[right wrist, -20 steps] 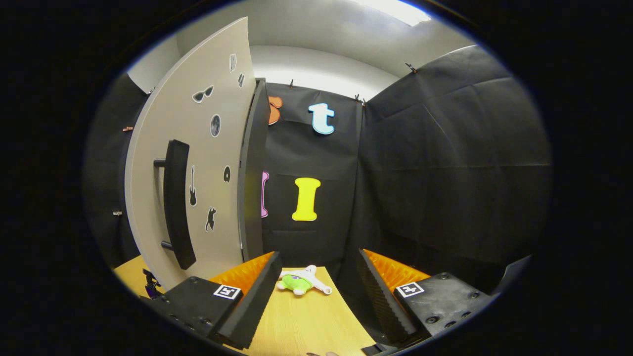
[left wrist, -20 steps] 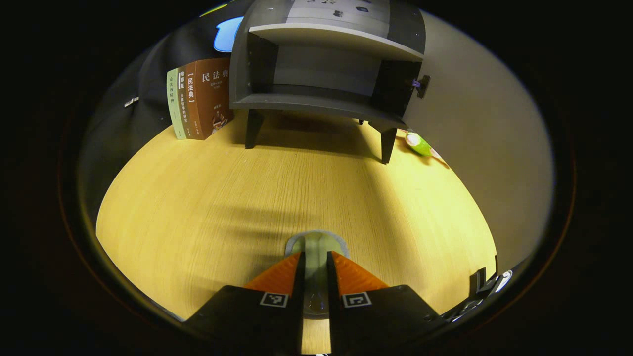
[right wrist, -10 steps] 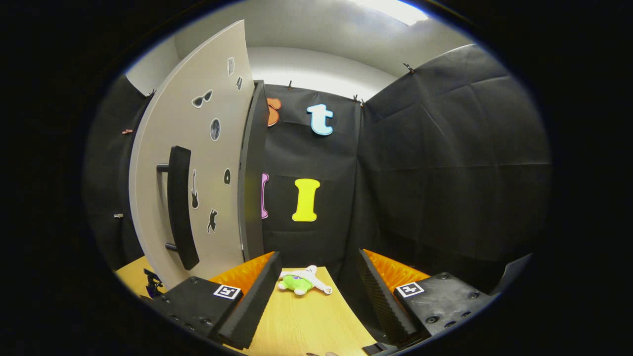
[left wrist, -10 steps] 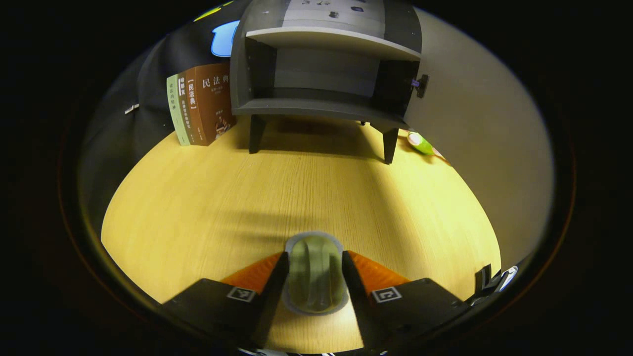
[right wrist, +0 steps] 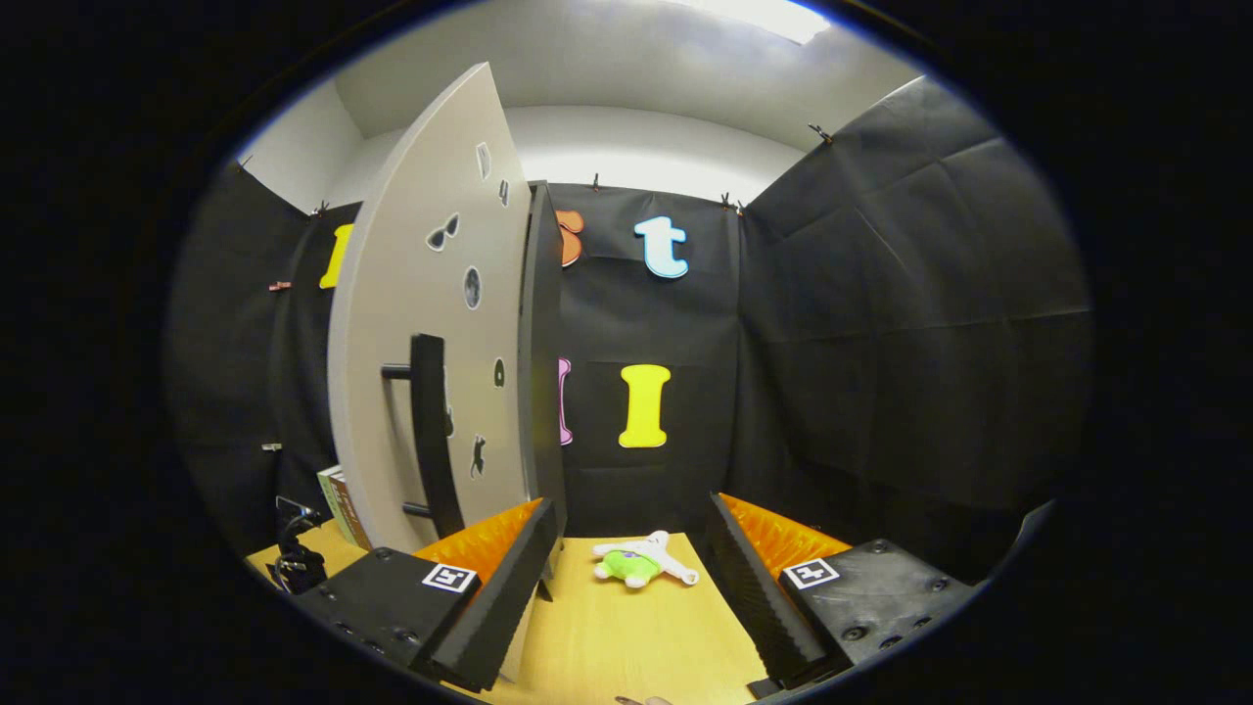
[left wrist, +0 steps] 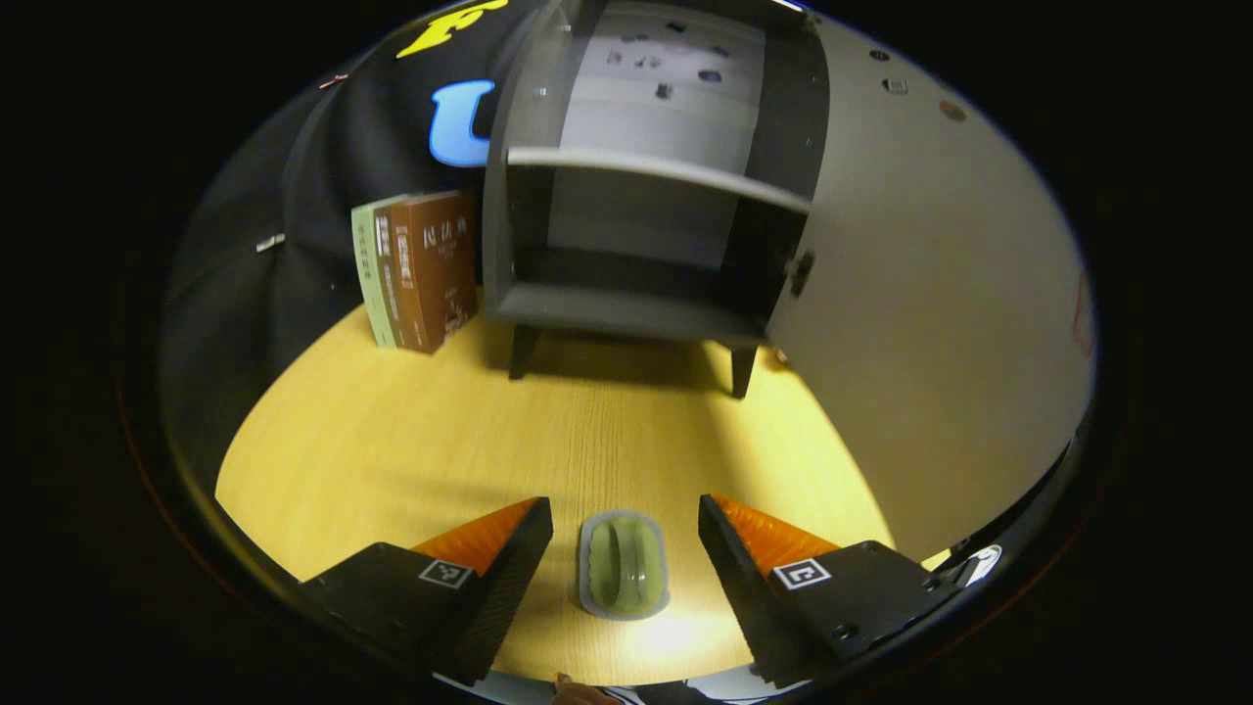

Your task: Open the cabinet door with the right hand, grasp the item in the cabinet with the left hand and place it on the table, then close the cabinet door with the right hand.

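Now | left gripper (left wrist: 625, 519) fingers apart astride packet (left wrist: 624, 567) | right gripper (right wrist: 634, 524) fingers apart | door (right wrist: 431, 323) ajar

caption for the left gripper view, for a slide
Open left hand-held gripper over the green packet on the table; cabinet door open.

A staged recording booth, seemingly, is standing in for a home; black cloth walls (right wrist: 881, 323) are enclosing a wooden table (left wrist: 411, 441); a small cabinet (left wrist: 636, 235) and books (left wrist: 416, 269) are sitting on it.
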